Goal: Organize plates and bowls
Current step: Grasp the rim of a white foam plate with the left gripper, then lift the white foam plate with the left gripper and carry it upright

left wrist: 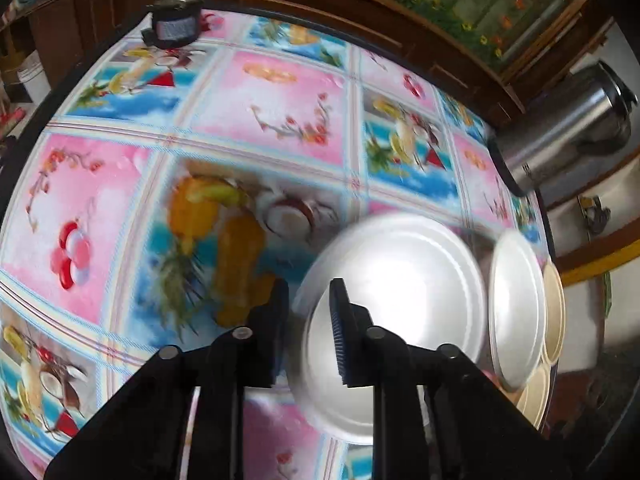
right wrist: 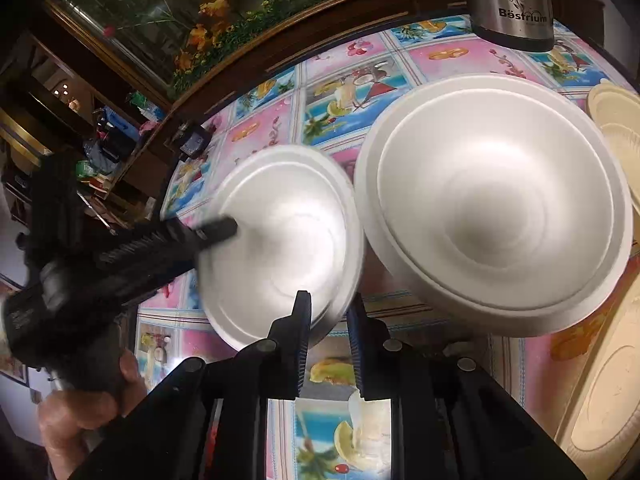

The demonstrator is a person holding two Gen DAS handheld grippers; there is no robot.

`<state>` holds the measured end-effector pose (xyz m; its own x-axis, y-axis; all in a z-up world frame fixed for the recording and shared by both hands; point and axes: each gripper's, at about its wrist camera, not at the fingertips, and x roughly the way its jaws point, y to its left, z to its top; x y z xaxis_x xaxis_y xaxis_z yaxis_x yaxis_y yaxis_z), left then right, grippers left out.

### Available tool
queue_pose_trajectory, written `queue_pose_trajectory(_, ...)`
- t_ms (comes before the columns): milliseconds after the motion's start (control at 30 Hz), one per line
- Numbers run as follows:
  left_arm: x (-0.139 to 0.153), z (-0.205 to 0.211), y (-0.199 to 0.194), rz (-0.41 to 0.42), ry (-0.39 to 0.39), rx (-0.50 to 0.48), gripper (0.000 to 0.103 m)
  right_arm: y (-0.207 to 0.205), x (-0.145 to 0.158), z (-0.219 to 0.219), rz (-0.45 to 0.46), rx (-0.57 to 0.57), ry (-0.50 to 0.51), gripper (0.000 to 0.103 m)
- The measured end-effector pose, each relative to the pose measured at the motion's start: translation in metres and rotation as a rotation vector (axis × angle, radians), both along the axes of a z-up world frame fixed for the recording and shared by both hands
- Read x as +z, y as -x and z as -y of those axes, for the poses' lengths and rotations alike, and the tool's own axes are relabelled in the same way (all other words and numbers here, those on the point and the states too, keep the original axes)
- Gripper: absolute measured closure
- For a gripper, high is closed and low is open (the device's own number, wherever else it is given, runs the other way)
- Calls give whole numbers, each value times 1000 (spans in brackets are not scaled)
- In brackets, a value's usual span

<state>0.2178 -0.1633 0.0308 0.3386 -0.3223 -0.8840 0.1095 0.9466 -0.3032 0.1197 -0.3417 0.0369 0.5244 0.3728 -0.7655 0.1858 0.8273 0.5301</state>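
A smaller white foam bowl (left wrist: 400, 280) (right wrist: 288, 240) sits tilted and blurred on the fruit-print tablecloth (left wrist: 260, 100). My left gripper (left wrist: 310, 312) is shut on its rim, one finger outside and one inside. In the right wrist view one of its fingers (right wrist: 218, 229) lies across the bowl's left edge. My right gripper (right wrist: 329, 316) holds the bowl's near-right rim in a narrow gap between its fingers. A larger white foam bowl (right wrist: 496, 216) (left wrist: 516, 308) stands just to the right, apart from both grippers.
Cream plates (right wrist: 616, 128) (right wrist: 604, 392) (left wrist: 554, 312) lie at the table's right edge. A steel flask (left wrist: 568, 128) (right wrist: 512, 4) stands behind the bowls. A small dark box (left wrist: 176, 24) sits at the far edge. A hand (right wrist: 80, 412) holds the left gripper.
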Motion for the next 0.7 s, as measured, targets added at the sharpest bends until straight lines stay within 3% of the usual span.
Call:
queue_pose_trajectory(67, 4, 4, 11, 39, -50, -23, 89, 3, 4, 0, 13, 4, 14, 85)
queue_pose_trajectory(300, 32, 0, 73, 86, -56, -98, 89, 43, 22, 8, 70, 40, -10, 85)
queue_pose_trajectory(533, 56, 2, 164, 159, -31, -216, 89, 126, 39, 15, 136, 133, 22, 85)
queue_pose_trajectory(700, 57, 8, 226, 189, -17, -291, 89, 185, 42, 27, 156, 179, 21, 85)
